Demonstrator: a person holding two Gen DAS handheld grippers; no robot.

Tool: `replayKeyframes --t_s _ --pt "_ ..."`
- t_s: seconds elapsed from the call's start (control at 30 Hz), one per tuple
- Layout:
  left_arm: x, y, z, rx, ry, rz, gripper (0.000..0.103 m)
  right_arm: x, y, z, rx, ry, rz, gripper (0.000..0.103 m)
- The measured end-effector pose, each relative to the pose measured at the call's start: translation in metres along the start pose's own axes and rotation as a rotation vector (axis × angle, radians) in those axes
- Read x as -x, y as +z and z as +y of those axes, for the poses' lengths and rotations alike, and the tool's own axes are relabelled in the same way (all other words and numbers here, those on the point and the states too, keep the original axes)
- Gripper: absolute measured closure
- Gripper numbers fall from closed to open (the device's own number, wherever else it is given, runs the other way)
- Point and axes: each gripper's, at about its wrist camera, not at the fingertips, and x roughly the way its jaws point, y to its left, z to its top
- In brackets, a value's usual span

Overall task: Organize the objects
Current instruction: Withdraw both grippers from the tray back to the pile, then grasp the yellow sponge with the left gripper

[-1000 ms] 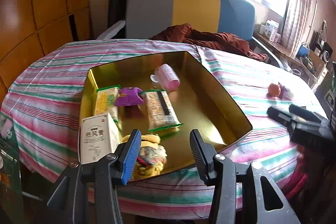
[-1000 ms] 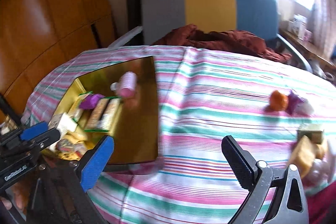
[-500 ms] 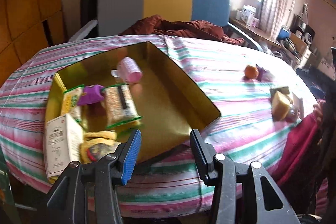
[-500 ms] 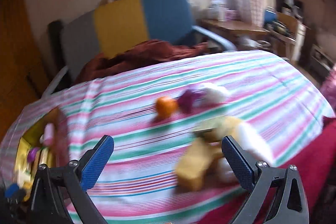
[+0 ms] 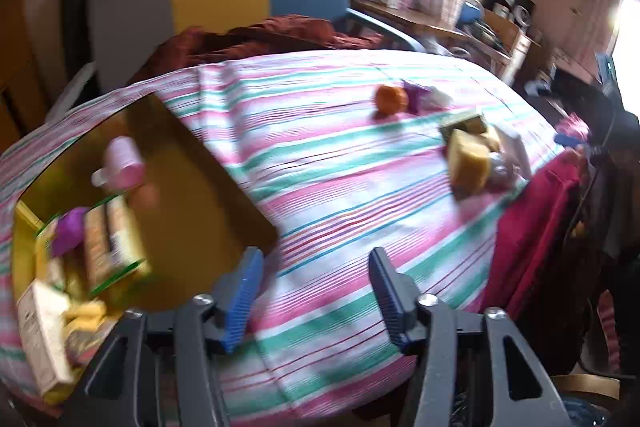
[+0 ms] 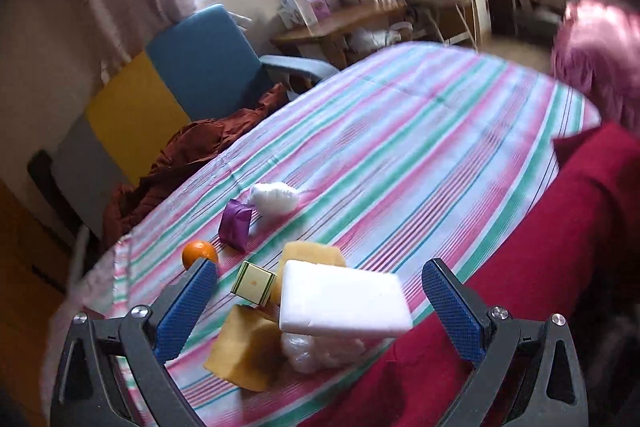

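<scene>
On the striped tablecloth [image 5: 340, 163], a gold tray [image 5: 192, 195] filled with snack packets is seen at the left, well apart from a cluster holding a white block [image 6: 344, 301], a yellow packet [image 6: 244, 351] and an orange [image 6: 199, 253]. Nearest that cluster, the right gripper [image 6: 320, 303] is held wide apart around the white block, untouched by its pads. Beside the tray's corner, the left gripper [image 5: 316, 297] is being opened over bare cloth, nothing between its jaws.

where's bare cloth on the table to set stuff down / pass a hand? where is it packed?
Free: the striped cloth between the gold tray and the orange; also the far half beyond the white wad. Crowded: the pile at the near edge around the white block, and the tray's left end.
</scene>
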Motion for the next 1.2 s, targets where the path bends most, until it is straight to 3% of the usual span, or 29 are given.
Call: replayKeyframes --t_s 0.13,0.27,0.43,0.93,1.0,1.03,1.07,1.2 --pt "-0.017 0.013 -0.025 -0.056 -0.055 0.018 0.041 0.001 0.001 0.002 -0.007 0.022 -0.033 0.0" --pt "-0.035 0.029 -0.048 -0.078 -0.126 0.037 0.032 0.005 0.0 -0.001 -0.029 0.056 -0.07 0.0" --pt "-0.057 0.05 -0.08 -0.112 -0.208 0.043 0.031 0.007 0.0 -0.001 -0.037 0.065 -0.09 0.0" --pt "-0.125 0.09 -0.147 -0.206 -0.264 0.112 0.032 0.007 0.0 -0.002 -0.036 0.11 -0.097 0.0" --pt "-0.139 0.094 -0.148 -0.181 -0.277 0.136 0.033 0.007 0.0 -0.002 -0.035 0.111 -0.094 0.0" --pt "-0.147 0.095 -0.147 -0.165 -0.281 0.152 0.038 0.007 0.0 -0.002 -0.034 0.11 -0.093 0.0" --pt "-0.153 0.095 -0.146 -0.151 -0.284 0.168 0.05 0.006 0.0 -0.001 -0.033 0.109 -0.091 0.0" --pt "-0.159 0.087 -0.134 -0.076 -0.368 0.189 0.06 0.004 0.0 0.0 -0.026 0.103 -0.08 0.0"
